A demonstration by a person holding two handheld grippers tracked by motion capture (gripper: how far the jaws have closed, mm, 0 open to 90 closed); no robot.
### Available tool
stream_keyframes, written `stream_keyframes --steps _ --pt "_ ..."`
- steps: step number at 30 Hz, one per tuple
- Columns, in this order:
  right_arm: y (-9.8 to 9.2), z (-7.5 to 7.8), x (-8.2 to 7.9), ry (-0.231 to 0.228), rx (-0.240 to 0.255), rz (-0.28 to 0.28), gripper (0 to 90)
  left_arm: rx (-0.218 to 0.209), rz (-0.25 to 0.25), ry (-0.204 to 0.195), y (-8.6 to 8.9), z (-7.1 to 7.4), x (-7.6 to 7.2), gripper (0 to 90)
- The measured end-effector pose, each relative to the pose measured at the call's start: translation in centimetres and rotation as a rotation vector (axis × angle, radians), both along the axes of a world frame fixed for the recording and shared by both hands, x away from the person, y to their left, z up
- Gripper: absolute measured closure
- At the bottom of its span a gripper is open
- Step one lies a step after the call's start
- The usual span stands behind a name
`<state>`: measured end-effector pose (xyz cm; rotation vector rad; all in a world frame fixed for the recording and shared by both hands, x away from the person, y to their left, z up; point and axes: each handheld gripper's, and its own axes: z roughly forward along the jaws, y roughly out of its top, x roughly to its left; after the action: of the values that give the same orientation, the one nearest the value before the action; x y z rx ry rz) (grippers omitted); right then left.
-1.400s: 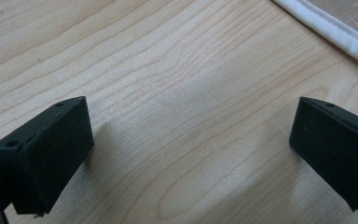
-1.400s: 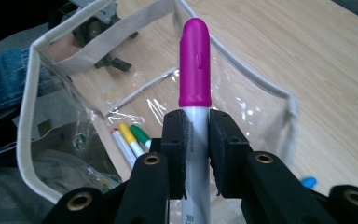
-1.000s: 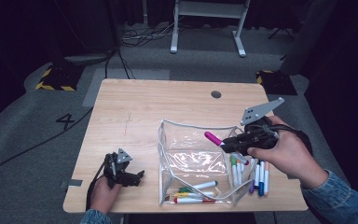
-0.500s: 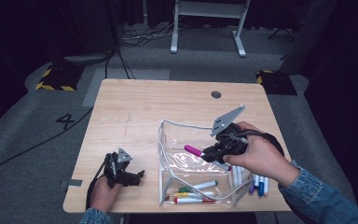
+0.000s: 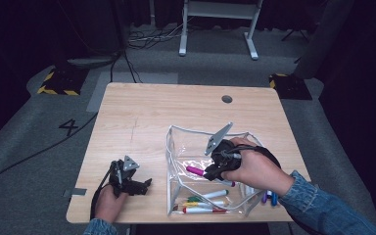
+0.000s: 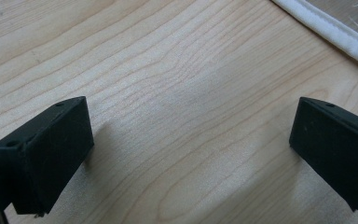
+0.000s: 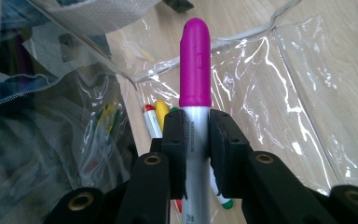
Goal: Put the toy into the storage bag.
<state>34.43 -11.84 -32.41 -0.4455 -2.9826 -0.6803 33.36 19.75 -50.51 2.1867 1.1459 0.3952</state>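
Magenta-capped marker (image 7: 195, 70) clamped in right gripper (image 7: 196, 135), over clear pouch (image 5: 176, 147), left gripper (image 6: 191, 149) open

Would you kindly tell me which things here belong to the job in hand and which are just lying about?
In the job:
- magenta-capped marker, clamped in the right tool
- clear pouch
- markers already in the pouch
- markers beside the pouch

Lying about:
- left tool, open, resting on the table
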Motion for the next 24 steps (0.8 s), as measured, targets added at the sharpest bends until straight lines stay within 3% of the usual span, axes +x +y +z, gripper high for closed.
stream_keyframes --steps 10,24 --pt "1.4 -2.3 -0.3 0.03 -0.088 0.045 77.3 0.002 -0.002 -0.001 0.0 0.0 0.0 0.0" --pt "2.1 -4.7 -0.7 0.077 -0.168 0.094 77.3 0.002 -0.001 0.0 0.0 0.0 0.0 0.0"
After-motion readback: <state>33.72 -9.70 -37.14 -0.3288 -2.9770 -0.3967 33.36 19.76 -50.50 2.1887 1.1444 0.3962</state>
